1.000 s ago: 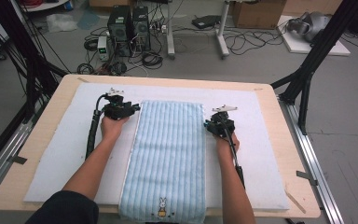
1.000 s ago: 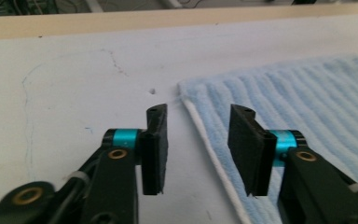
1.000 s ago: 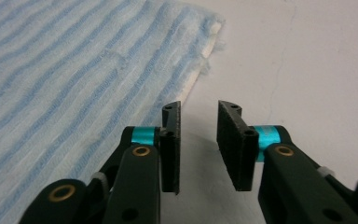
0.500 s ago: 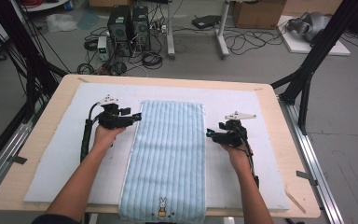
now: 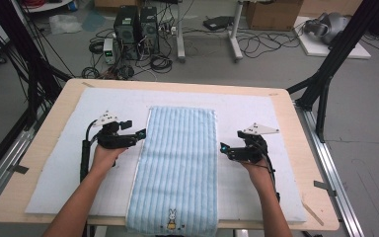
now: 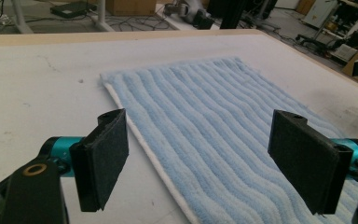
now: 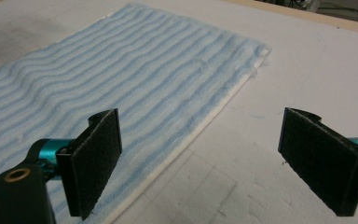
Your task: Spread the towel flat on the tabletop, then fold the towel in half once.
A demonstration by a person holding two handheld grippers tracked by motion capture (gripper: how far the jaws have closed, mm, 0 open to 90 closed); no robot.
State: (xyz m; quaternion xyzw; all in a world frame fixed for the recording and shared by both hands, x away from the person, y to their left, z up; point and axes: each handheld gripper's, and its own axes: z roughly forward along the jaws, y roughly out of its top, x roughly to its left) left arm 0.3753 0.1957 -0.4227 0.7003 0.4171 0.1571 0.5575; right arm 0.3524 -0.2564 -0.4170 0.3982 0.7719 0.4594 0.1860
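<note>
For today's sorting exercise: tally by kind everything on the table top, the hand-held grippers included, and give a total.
Blue striped towel: 1
White mat under it: 1
Grippers: 2, the left gripper and the right gripper, both open, nothing between the jaws
Total: 4

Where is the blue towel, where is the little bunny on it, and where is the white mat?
blue towel (image 5: 180, 148), high view, middle of its striped top.
bunny (image 5: 171, 217), high view, the picture near the towel's near edge.
white mat (image 5: 256, 111), high view, bare part right of the towel.
</note>
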